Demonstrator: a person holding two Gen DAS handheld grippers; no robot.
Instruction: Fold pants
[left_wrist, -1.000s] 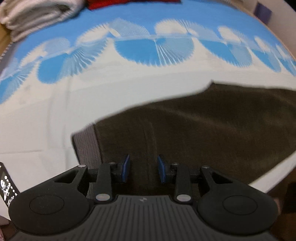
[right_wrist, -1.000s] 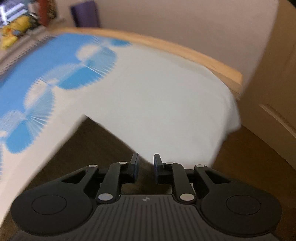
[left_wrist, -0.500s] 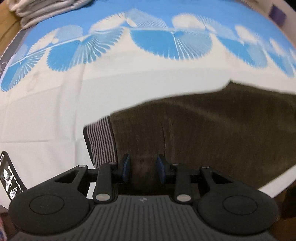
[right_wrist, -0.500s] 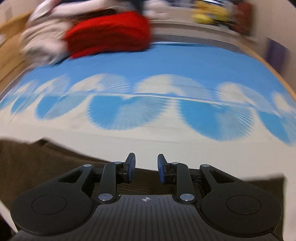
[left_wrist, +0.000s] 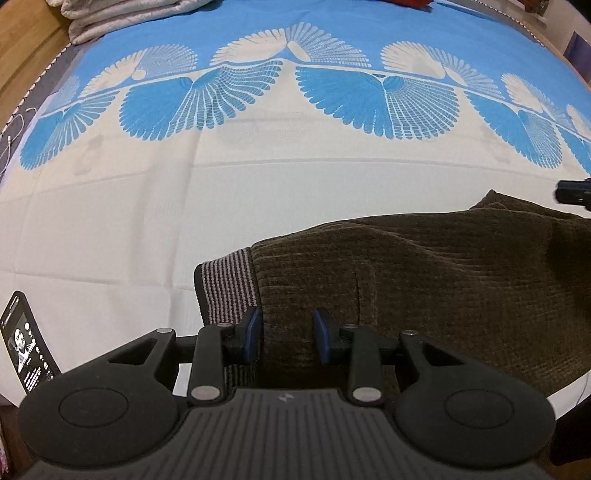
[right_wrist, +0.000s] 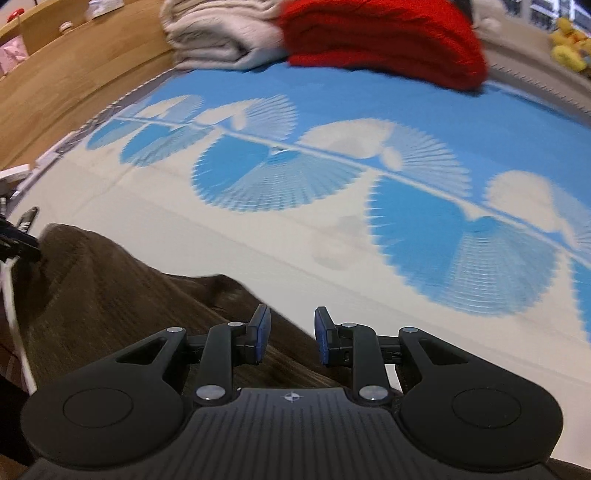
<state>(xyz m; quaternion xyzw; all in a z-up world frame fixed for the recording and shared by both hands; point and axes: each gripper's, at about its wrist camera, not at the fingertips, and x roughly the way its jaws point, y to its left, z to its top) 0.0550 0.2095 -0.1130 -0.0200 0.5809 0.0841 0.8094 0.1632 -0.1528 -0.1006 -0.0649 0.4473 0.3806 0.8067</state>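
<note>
Brown corduroy pants (left_wrist: 424, 280), one pair, laid on one bed (left_wrist: 110, 221), left tool (left_wrist: 287, 334) and right tool (right_wrist: 291, 336) both part-open, fabric lying between jaws, grip not discernible, one phone (left_wrist: 26, 341) lying nearby

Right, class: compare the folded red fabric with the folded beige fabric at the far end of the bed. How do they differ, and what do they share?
Colour: the red fabric is vivid red; the beige fabric is pale.
Position: in the right wrist view, the red fabric lies to the right and the beige fabric to the left, nearer the wooden bed frame.
Shared: both are folded into thick bundles, side by side on the blue end of the bedspread.
</note>
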